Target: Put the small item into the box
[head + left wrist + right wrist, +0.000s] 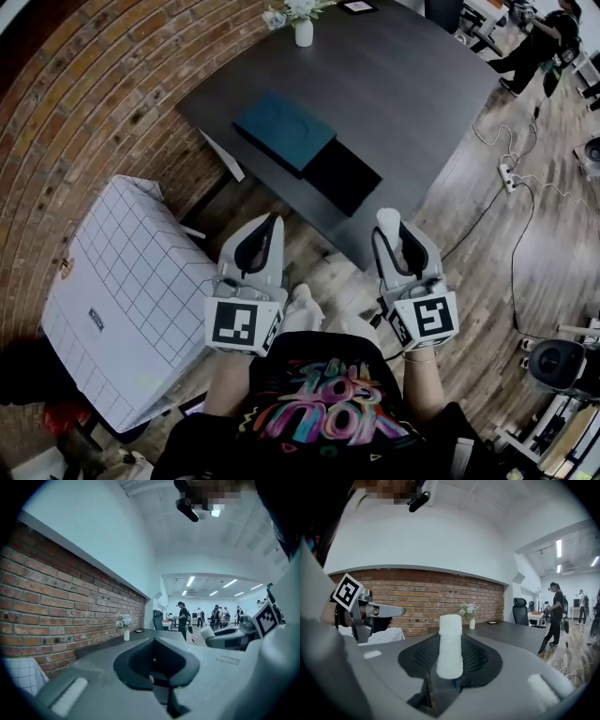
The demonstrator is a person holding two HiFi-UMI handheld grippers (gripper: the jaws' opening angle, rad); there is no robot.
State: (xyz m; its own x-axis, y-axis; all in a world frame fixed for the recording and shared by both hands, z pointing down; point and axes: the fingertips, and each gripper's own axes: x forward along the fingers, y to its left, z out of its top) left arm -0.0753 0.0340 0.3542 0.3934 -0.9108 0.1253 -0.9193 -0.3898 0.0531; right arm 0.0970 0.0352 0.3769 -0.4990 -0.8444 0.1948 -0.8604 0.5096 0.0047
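Left gripper [273,223]: hovering short of the table's near corner, jaws resting together, carrying nothing.
Teal box [284,130]: lying on the dark table [412,84], touching a black box [342,176].
White roll [450,646]: standing upright, plain, cylindrical, fuzzy-surfaced.
Right gripper [392,234]: clamping the roll, well apart from the teal box.

Dark grey tabletop [412,84], viewed steeply from above. Toward the near edge, a flat teal box [284,129] lying against a flat black box [342,175], corner to the front. At the far end, a white vase [303,33] of pale flowers, upright, and near it a small dark framed item [357,7], lying flat.
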